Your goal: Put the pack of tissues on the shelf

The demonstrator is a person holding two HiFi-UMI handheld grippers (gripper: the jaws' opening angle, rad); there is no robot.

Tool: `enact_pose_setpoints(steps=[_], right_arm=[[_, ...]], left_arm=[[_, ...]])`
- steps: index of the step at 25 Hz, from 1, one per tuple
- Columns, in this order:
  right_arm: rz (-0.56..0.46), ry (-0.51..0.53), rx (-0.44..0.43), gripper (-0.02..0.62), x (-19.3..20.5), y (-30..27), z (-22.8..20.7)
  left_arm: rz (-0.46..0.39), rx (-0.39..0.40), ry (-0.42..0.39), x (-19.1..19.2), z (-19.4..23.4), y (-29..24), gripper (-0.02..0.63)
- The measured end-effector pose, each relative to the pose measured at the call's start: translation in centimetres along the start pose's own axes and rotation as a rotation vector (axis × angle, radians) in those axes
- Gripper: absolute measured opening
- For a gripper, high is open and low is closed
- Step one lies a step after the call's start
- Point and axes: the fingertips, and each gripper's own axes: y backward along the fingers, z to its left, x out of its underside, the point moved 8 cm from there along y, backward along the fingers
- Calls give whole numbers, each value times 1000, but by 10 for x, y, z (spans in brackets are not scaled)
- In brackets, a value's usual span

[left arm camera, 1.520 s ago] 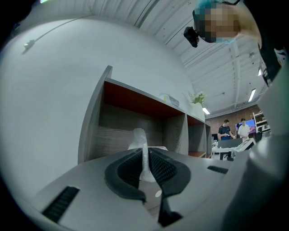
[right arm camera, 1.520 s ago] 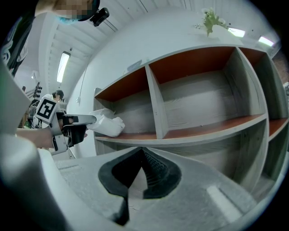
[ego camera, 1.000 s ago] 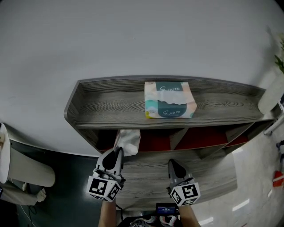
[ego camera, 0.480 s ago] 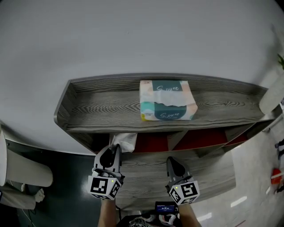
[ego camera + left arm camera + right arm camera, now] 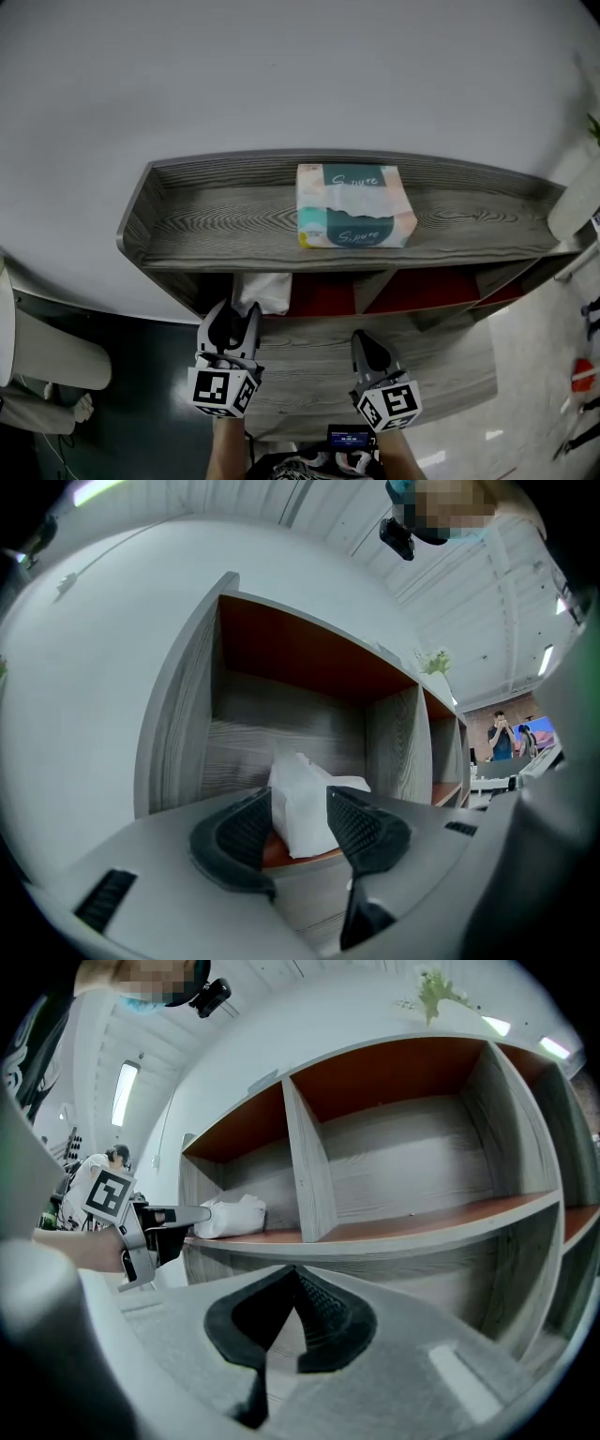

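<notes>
Grey wood-grain boarding on top of the shelf (image 5: 234, 220) hid most of the pack of tissues (image 5: 262, 292) from the head view, where only a white corner showed under the front edge, just ahead of the left gripper (image 5: 234, 321). In the left gripper view the pack's lower part was cut off behind the dark fingers (image 5: 248, 832). In the right gripper view its near end was covered by the left gripper's outstretched finger. The left gripper's jaws had just been opening and stood spread wide. The pack stood upright between them on the red-brown compartment floor (image 5: 272, 850) of the leftmost bay. A sliver of that floor showed between the pack and the left finger. Whether the right finger still brushed the wrapping could not be told. The right gripper (image 5: 295, 1274) was well off to the right of the pack. Its fingers (image 5: 323, 1312) were pressed together at the tips with nothing between them, pointing at the shelf's front edge. A teal and white tissue box (image 5: 354, 206) lay on the top board, beyond and above both pairs of fingers.
</notes>
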Motion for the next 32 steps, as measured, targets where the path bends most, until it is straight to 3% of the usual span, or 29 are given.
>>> enact_pose_setpoints(steps=[10, 15, 19, 26, 30, 32], right_arm=[[-32, 8, -36, 5, -8, 13, 14], [-69, -36, -40, 5, -7, 27, 19], [-53, 3, -56, 5, -8, 36, 27], [-59, 12, -63, 5, -8, 57, 48], [-66, 15, -50, 5, -7, 73, 61], [-73, 22, -46, 5, -8, 80, 66]], left_arm=[[0, -34, 58, 4, 3, 29, 196], [16, -15, 76, 15, -3, 47, 196], [30, 13, 87, 20, -12, 63, 195], [26, 24, 71, 17, -28, 95, 143], [20, -12, 39, 18, -36, 120, 50], [31, -22, 31, 19, -39, 129, 44]])
